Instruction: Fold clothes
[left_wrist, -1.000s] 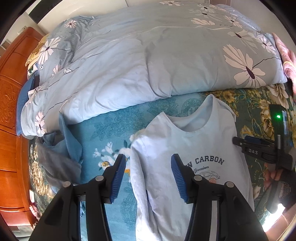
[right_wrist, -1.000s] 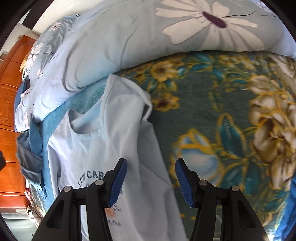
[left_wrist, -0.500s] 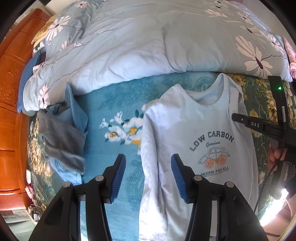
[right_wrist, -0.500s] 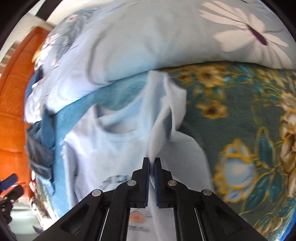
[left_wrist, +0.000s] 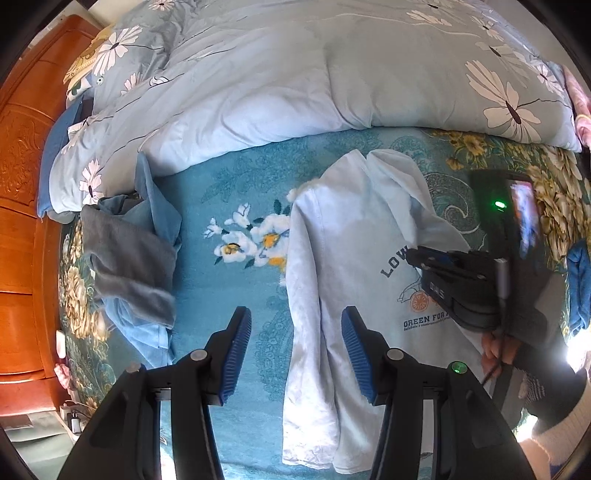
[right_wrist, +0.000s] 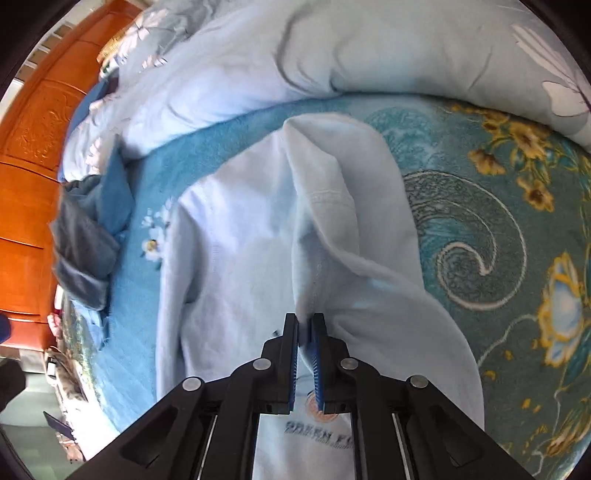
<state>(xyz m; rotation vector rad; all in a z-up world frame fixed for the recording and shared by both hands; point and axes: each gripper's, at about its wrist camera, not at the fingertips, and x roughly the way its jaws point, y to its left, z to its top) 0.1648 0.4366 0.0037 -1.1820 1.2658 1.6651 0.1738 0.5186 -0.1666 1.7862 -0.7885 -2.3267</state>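
Note:
A pale blue long-sleeved shirt with a "LOW CARBON" print lies face up on the teal flowered bedspread. My right gripper pinches a fold of the shirt near its right shoulder. That side is lifted and drawn over the chest, and the jaws are easing open slightly with the cloth still between the pads. In the left wrist view the right gripper covers part of the print. My left gripper hangs open above the shirt's left sleeve edge, holding nothing.
A light blue daisy-print duvet is bunched along the far side of the bed. A heap of grey and blue clothes lies at the left. Orange wooden furniture borders the left edge. A person's hand holds the right gripper.
The right gripper closed on the shirt's right shoulder area and carried it leftward over the chest. The left gripper drifted so the shirt now sits to its right, still open.

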